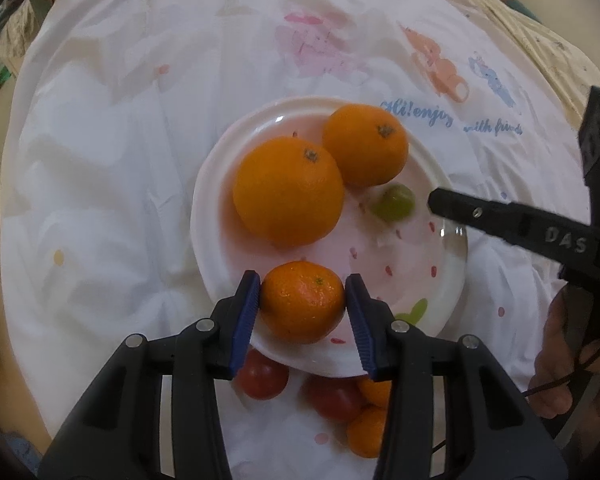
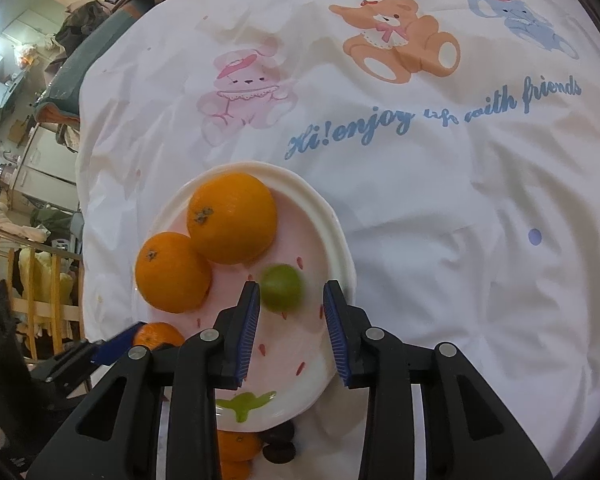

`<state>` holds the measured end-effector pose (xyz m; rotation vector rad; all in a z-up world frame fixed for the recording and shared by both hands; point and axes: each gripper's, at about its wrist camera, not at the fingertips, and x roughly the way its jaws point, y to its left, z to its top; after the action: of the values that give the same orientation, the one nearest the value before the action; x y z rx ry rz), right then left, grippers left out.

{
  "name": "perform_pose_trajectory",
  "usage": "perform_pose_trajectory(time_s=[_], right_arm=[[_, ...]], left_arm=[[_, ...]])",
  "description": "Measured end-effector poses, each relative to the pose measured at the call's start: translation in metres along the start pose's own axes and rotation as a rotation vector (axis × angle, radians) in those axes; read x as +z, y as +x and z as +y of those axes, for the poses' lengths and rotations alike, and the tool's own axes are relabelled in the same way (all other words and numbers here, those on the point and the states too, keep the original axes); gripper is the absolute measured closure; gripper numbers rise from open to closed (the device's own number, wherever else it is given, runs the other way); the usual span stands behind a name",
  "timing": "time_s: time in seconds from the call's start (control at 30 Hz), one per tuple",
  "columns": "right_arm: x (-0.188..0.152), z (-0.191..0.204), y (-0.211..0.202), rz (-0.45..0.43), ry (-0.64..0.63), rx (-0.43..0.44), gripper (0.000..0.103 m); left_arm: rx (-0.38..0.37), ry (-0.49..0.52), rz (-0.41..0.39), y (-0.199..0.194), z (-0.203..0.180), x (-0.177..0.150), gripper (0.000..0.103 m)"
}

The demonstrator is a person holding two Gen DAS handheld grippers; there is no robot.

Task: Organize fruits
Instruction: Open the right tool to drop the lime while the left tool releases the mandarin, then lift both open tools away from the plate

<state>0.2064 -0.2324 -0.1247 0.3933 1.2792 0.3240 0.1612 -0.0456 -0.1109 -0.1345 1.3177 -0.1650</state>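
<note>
We are squeezing the small orange (image 1: 302, 300) in our left gripper (image 1: 302, 304) at the plate's (image 1: 216, 184) near edge, its stem dot facing up. Our right gripper (image 2: 288, 308) is standing open, the green fruit (image 2: 281, 287) lying loose beside its left pad. Only the left view is showing red tomatoes (image 1: 262, 376) on the cloth (image 1: 120, 160).

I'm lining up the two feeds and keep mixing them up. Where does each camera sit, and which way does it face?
Left wrist: on the left gripper, looking down along its fingers at the plate; a mandarin sits between the pads; the right gripper and a hand show at right.
Right wrist: on the right gripper, facing down at the same plate; a green fruit lies loose between open fingers.
Shared: plate, two oranges, green fruit, mandarin, tablecloth.
</note>
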Motion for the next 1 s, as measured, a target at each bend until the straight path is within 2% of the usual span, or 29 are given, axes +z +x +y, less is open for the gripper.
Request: perform_pose_trajectory(time_s=[0.03,0.07,0.1,0.17,0.27,0.33,0.4,0.5,0.67,0.77,1.0], right_arm=[[0.0,0.001,-0.002,-0.005,-0.002,0.0,0.061],[0.0,0.002,-0.005,-0.016,-0.006,0.004,0.05],[0.001,0.004,-0.008,-0.03,-0.01,0.005,0.044],[0.002,0.007,-0.013,-0.046,-0.025,-0.007,0.043],[0.002,0.015,-0.027,-0.089,-0.084,-0.049,0.043],[0.0,0.022,-0.038,-0.132,-0.135,-0.089,0.039],[-0.004,0.029,-0.048,-0.176,-0.183,-0.118,0.029],[-0.009,0.034,-0.062,-0.226,-0.219,-0.15,0.027],[-0.018,0.037,-0.075,-0.252,-0.213,-0.156,0.024],[-0.024,0.04,-0.082,-0.264,-0.219,-0.152,0.023],[-0.037,0.046,-0.096,-0.281,-0.228,-0.143,0.023]], left_arm=[[0.0,0.002,-0.001,0.001,0.0,0.0,0.062],[0.001,0.005,0.0,0.001,0.0,0.0,0.058],[0.013,0.007,0.008,0.001,0.0,0.0,0.054],[0.011,0.004,-0.007,-0.002,0.001,0.0,0.041],[0.035,0.015,-0.048,-0.01,0.001,0.001,0.035],[0.046,0.025,-0.061,-0.013,0.001,0.0,0.035],[0.049,0.02,-0.073,-0.016,0.003,0.0,0.035],[0.068,0.017,-0.104,-0.024,0.005,-0.002,0.035],[0.117,0.021,-0.177,-0.041,0.007,-0.007,0.035],[0.119,0.016,-0.212,-0.051,0.011,-0.01,0.035],[0.119,0.003,-0.231,-0.068,0.017,-0.016,0.035]])
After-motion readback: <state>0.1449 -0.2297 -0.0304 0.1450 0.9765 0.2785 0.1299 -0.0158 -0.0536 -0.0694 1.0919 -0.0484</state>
